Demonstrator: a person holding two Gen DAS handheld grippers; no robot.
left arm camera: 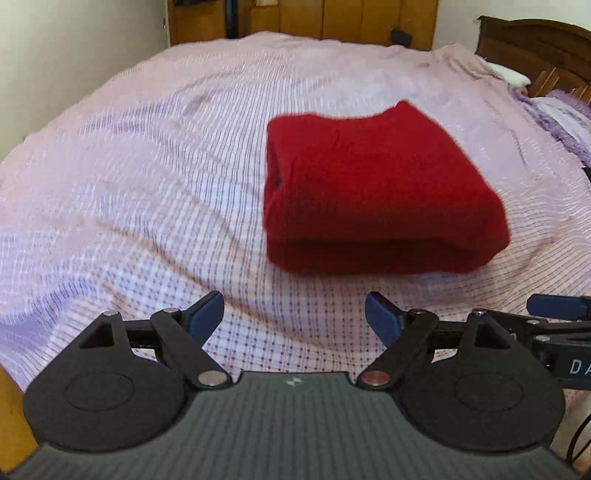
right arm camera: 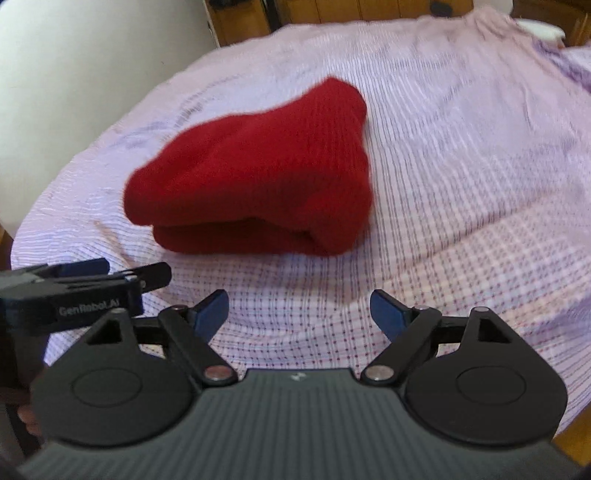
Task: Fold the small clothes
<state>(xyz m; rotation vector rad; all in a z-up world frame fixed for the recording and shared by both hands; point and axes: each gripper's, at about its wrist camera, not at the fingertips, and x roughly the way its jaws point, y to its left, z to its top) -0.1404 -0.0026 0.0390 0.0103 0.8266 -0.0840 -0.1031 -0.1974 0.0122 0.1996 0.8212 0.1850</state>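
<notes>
A red knitted garment (left arm camera: 373, 192) lies folded into a thick compact bundle on the bed; it also shows in the right wrist view (right arm camera: 258, 177). My left gripper (left arm camera: 293, 314) is open and empty, a short way in front of the bundle and to its left. My right gripper (right arm camera: 299, 314) is open and empty, in front of the bundle and to its right. The left gripper's side (right arm camera: 74, 295) shows at the left edge of the right wrist view, and the right gripper's tip (left arm camera: 554, 306) at the right edge of the left wrist view.
The bed is covered with a pink and lilac checked sheet (left arm camera: 147, 184). A wooden headboard (left arm camera: 546, 48) and purple bedding (left arm camera: 561, 118) lie at the right. Wooden furniture (left arm camera: 314, 18) stands beyond the far edge, a white wall (left arm camera: 55, 55) to the left.
</notes>
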